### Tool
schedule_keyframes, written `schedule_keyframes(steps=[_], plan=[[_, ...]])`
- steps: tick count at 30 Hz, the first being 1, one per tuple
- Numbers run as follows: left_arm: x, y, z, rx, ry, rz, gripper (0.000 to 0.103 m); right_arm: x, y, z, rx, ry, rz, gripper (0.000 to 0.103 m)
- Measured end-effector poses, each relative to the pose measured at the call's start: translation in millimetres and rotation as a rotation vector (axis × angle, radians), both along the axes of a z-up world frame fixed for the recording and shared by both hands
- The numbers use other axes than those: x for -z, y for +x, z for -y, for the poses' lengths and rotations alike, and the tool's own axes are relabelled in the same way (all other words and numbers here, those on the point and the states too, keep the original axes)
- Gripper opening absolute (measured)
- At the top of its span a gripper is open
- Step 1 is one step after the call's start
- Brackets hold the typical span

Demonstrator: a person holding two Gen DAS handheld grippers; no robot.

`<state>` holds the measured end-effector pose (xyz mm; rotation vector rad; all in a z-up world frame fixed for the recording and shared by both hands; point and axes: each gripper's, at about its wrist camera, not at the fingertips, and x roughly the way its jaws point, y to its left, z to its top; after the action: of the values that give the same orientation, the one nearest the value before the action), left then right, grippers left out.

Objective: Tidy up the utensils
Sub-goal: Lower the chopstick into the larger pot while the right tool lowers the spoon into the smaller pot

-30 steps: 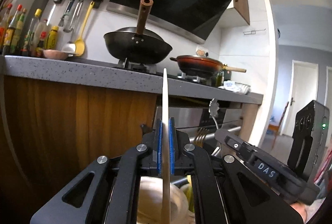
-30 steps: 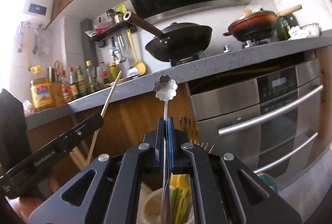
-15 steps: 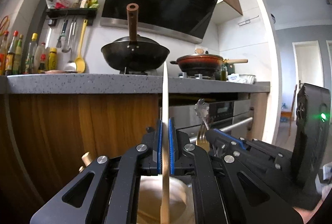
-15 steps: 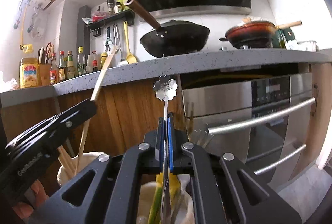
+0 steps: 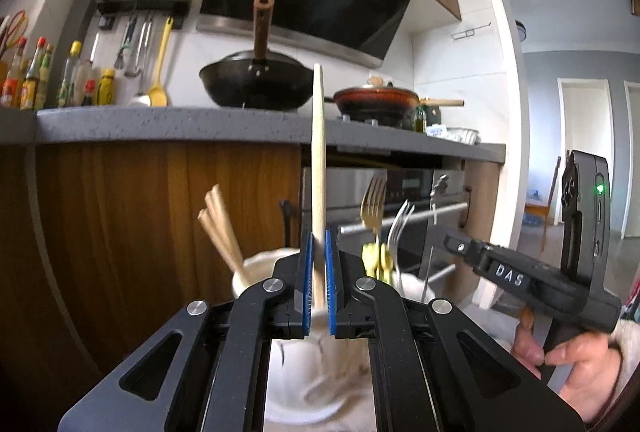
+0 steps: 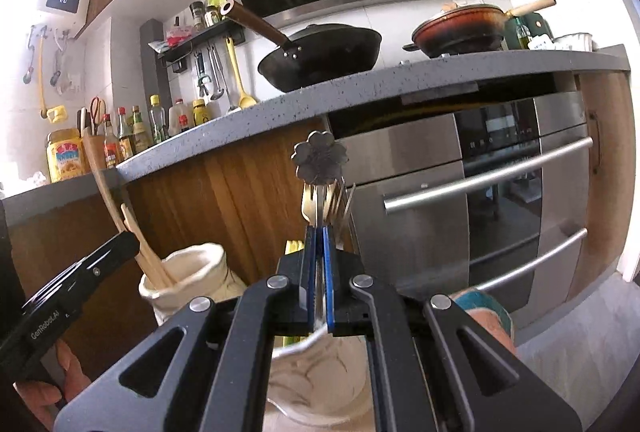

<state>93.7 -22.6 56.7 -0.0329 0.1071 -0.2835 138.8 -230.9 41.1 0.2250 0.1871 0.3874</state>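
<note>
Left gripper point(image 5: 318, 284), blue pads slightly parted around an upright pale wooden utensil point(image 5: 318, 152); firm contact not discernible, lower part blurred. Directly beneath the fingers, a cream ceramic holder point(image 5: 304, 384). Ahead and to the left, a second cream holder point(image 5: 250, 272) with wooden sticks point(image 5: 220, 228). Ahead and to the right, a gold fork point(image 5: 374, 202) and a silver fork point(image 5: 400, 224), tines up.

Right gripper point(image 6: 318, 278), pads closed on the thin stem of a flower-topped metal utensil point(image 6: 320, 158), held upright. Beneath the fingers, a cream pot point(image 6: 324, 384); just behind the pads, fork tines point(image 6: 308, 204).
</note>
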Motion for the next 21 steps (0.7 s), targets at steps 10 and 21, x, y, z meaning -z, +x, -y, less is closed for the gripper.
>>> schedule_keyframes(steps=[10, 21], plan=[[9, 1, -11, -0.006, -0.004, -0.053, 0.007, 6, -9, -5, -0.019, -0.035, -0.012, 0.003], [11, 4, -12, 0.000, -0.011, -0.080, 0.015, 13, 1, -4, -0.027, -0.037, -0.075, 0.004]])
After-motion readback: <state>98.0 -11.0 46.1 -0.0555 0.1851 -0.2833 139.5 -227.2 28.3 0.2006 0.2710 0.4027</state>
